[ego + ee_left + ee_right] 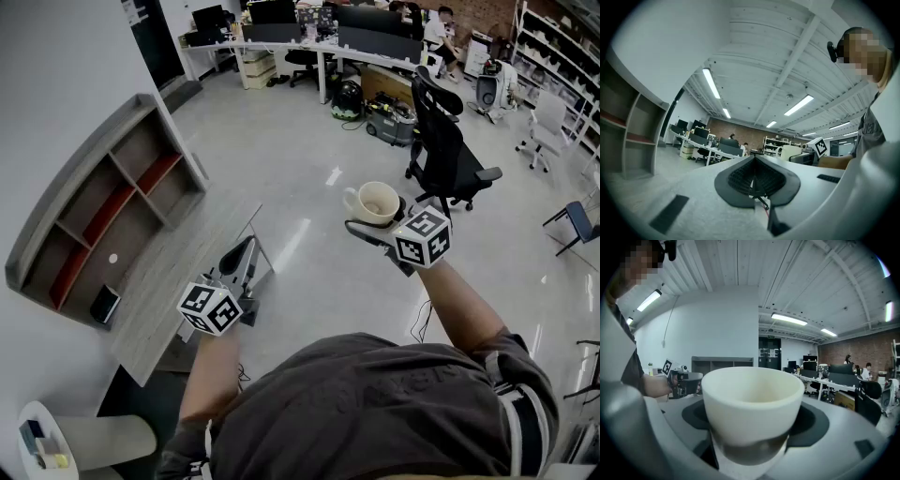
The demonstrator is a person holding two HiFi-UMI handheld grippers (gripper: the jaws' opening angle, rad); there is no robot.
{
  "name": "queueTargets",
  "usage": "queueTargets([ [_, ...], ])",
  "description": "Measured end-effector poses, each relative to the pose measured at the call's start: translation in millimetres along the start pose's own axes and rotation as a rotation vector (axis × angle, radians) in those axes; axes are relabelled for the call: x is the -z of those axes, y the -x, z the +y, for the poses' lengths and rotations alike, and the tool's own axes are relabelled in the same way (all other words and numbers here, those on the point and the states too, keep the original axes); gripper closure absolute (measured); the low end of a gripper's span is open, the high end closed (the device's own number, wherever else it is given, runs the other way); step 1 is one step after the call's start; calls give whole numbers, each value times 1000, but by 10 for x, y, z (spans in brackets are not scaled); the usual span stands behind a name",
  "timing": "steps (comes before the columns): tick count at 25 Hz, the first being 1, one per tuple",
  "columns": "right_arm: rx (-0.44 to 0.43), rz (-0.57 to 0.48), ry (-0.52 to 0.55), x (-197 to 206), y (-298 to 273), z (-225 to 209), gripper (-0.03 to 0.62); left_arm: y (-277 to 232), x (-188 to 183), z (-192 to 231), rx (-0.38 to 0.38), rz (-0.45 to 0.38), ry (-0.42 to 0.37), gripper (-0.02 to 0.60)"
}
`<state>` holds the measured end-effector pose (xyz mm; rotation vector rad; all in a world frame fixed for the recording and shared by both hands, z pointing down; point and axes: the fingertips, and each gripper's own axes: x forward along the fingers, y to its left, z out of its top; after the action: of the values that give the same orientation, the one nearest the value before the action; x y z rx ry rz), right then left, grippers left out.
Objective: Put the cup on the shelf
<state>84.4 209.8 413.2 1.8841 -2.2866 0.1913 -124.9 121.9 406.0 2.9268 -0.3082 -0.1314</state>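
A cream cup [374,202] with its handle to the left is held in mid-air over the floor, my right gripper [377,223] shut on its lower body. In the right gripper view the cup [752,394] fills the middle between the dark pads [813,420], upright with its mouth up. The grey shelf [103,202], with red-lined compartments, lies on a wooden table [178,281] at the left. My left gripper [242,253] hovers at the table's near edge, right of the shelf. In its own view the left gripper [754,180] is shut with nothing in it, and the shelf [628,136] shows at the left.
A small black object [105,303] and a white disc [112,258] lie in shelf compartments. A black office chair [445,141] stands beyond the cup. Desks with monitors [309,33] and seated people line the back; a white chair [84,436] stands at the lower left.
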Motion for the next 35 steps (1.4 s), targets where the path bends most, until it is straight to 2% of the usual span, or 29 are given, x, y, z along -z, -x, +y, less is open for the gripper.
queueTargets([
  [15, -18, -12, -4, -27, 120, -211, 152, -258, 14, -159, 1, 3, -8, 580],
  [35, -107, -16, 26, 137, 791, -645, 152, -728, 261, -952, -62, -28, -15, 580],
])
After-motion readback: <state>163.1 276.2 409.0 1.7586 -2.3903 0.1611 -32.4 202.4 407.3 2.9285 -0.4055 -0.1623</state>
